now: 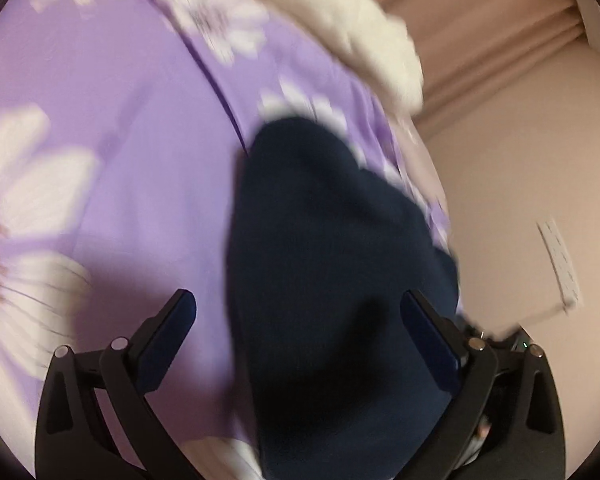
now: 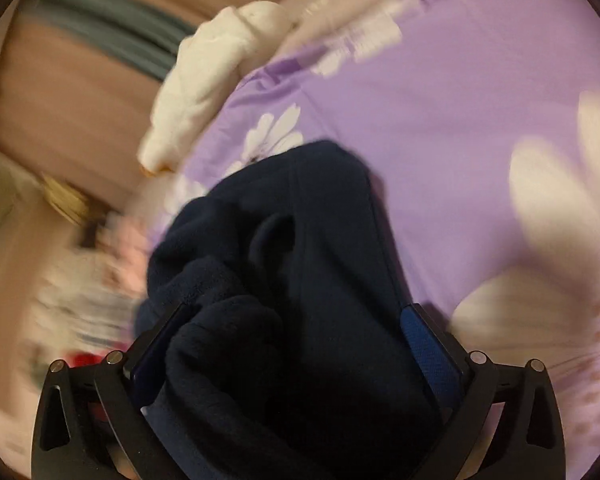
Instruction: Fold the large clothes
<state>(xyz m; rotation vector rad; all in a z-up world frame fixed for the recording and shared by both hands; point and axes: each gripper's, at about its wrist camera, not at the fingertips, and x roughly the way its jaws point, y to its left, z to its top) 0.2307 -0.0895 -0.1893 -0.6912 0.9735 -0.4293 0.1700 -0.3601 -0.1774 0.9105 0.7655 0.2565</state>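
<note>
**Both grippers let go of the dark blue clothes**

The left gripper (image 1: 300,320) and right gripper (image 2: 296,332) are wide open. The dark blue clothes (image 2: 300,260) lie between the fingers, on the purple flower sheet (image 1: 120,140). A white fluffy thing (image 2: 204,80) sits at eleven o'clock.

Left claw (image 1: 300,320): jaws spread wide, angled downward; the dark navy garment (image 1: 332,280) lies between the blue pads (image 1: 172,340), not pinched.
Right claw (image 2: 296,332): jaws spread wide, angled downward over the same garment; its bunched folds sit between the pads (image 2: 428,344), unclamped.
</note>
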